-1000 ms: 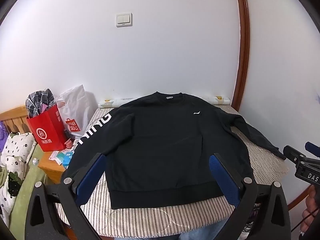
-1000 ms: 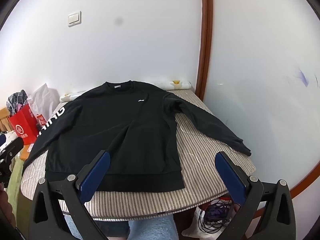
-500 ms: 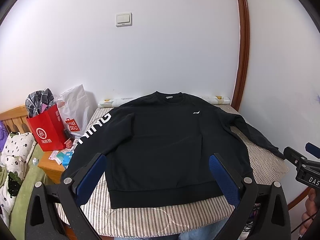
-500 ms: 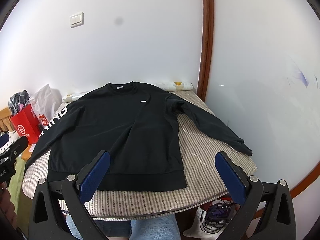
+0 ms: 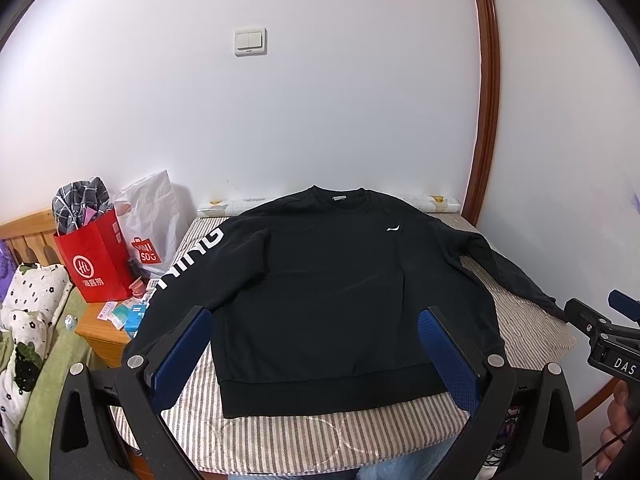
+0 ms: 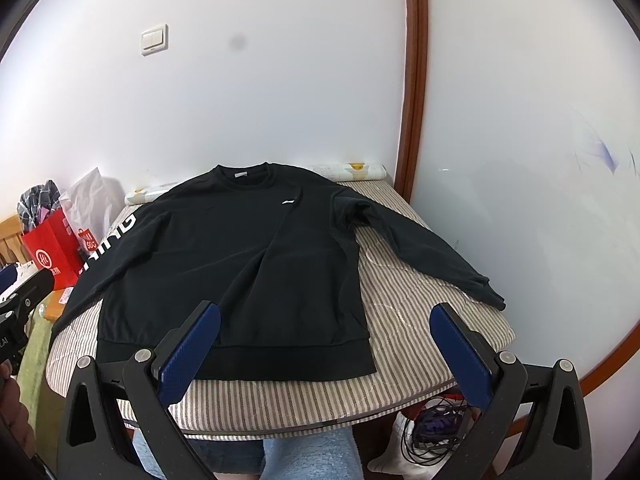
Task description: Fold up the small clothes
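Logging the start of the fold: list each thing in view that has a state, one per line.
black sweatshirt: spread flat, face up, unfolded, sleeves out.
left gripper: open, empty, above the hem.
right gripper: open, empty.
red bag: upright, stuffed with cloth.

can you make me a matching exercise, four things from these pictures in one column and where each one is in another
Things:
1. black sweatshirt
2. red bag
3. light switch
4. cables

Places:
A. on the white wall
B. spread flat on the striped table
C. on the floor under the table edge
D. on the wooden stand to the left of the table

Pairs: 1-B, 2-D, 3-A, 4-C
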A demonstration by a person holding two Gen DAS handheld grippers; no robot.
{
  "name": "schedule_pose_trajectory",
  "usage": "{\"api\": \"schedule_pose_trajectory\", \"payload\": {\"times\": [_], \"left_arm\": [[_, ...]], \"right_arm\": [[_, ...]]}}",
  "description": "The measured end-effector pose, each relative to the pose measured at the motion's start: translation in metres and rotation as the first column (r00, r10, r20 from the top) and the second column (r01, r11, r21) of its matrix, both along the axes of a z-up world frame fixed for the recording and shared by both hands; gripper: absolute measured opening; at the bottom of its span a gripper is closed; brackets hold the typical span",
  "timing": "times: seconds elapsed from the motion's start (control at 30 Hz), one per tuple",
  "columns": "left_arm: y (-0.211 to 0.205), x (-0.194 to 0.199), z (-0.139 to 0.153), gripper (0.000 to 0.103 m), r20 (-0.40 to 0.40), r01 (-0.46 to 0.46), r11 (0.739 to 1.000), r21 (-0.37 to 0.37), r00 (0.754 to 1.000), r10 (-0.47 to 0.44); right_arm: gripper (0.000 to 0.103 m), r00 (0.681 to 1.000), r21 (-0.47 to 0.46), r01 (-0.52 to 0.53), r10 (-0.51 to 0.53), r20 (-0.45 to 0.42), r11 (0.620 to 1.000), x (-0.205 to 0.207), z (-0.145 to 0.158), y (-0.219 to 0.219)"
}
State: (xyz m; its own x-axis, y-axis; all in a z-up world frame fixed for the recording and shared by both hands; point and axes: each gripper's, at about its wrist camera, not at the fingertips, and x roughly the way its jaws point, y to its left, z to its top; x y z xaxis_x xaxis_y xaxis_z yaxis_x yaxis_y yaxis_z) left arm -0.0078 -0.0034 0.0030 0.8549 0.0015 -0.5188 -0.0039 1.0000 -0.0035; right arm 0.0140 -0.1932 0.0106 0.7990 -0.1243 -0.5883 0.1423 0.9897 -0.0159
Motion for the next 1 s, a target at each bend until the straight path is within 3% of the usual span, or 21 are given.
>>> {"api": "schedule_pose_trajectory", "payload": {"times": [1.0], "left_arm": [[0.032,0.000,-0.004,0.103,0.009,-0.039,0.999,-0.032,0.999,0.040]], "right_arm": [[0.103,1.000,-0.023,0.000,0.001,0.008,1.000,0.008,-0.006,0.009]]}}
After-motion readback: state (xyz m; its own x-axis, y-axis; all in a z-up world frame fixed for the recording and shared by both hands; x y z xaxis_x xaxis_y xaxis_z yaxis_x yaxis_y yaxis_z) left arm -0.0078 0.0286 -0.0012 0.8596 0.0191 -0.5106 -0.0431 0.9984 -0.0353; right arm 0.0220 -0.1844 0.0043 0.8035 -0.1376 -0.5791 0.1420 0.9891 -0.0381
